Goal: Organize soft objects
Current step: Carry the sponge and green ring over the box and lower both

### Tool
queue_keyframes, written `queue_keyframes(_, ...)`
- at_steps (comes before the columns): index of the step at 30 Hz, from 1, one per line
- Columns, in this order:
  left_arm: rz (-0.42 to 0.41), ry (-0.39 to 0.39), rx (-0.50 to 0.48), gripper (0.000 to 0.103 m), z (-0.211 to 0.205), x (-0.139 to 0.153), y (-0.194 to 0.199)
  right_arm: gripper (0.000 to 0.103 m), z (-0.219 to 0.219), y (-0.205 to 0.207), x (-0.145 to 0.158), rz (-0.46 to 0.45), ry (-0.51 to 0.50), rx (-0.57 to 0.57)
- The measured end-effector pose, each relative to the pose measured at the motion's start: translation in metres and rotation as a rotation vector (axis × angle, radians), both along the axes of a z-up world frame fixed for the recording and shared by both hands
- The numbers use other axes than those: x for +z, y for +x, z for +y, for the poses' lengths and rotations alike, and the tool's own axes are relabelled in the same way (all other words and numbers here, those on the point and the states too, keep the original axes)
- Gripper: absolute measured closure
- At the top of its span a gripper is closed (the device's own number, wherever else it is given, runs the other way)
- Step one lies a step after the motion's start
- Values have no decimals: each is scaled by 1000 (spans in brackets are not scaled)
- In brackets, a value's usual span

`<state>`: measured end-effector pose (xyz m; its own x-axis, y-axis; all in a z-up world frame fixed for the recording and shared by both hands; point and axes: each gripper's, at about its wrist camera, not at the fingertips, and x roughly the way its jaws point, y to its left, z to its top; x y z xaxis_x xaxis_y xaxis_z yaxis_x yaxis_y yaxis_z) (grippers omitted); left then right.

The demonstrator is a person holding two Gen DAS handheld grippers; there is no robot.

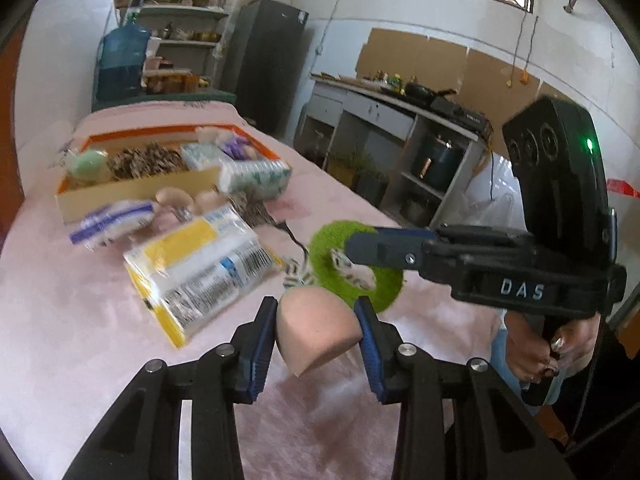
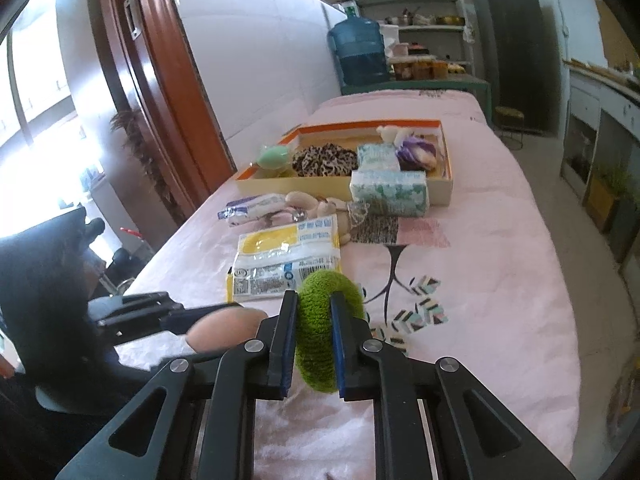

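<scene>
The left gripper's fingers [image 1: 260, 340] are covering both sides of the peach sponge [image 1: 316, 332]. The right gripper's fingers [image 2: 286, 344] are hiding the green ring's [image 2: 320, 328] flanks. The yellow packet [image 1: 200, 272] is blurring, its print unreadable. The box wall [image 1: 136, 192] is hiding the lower parts of its contents. The far shelves [image 1: 188, 12] are holding items too small to tell.

Home kitchen: fridge [image 1: 266, 64], stocked shelves [image 1: 180, 12], stove counter [image 1: 400, 100], water jug [image 1: 122, 62].
</scene>
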<state>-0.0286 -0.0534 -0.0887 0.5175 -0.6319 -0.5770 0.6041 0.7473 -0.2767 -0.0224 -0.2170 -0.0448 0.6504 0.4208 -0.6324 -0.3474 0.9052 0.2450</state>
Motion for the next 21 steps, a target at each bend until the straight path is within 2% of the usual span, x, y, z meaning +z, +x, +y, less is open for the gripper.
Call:
queue_keyframes(7, -48, -44, 79, 64, 19, 27, 13, 88, 5, 4, 17, -60, -13, 2)
queue_keyframes(21, -152, -24, 224, 64, 41, 68, 45, 88, 14, 31, 50, -173, -20, 27)
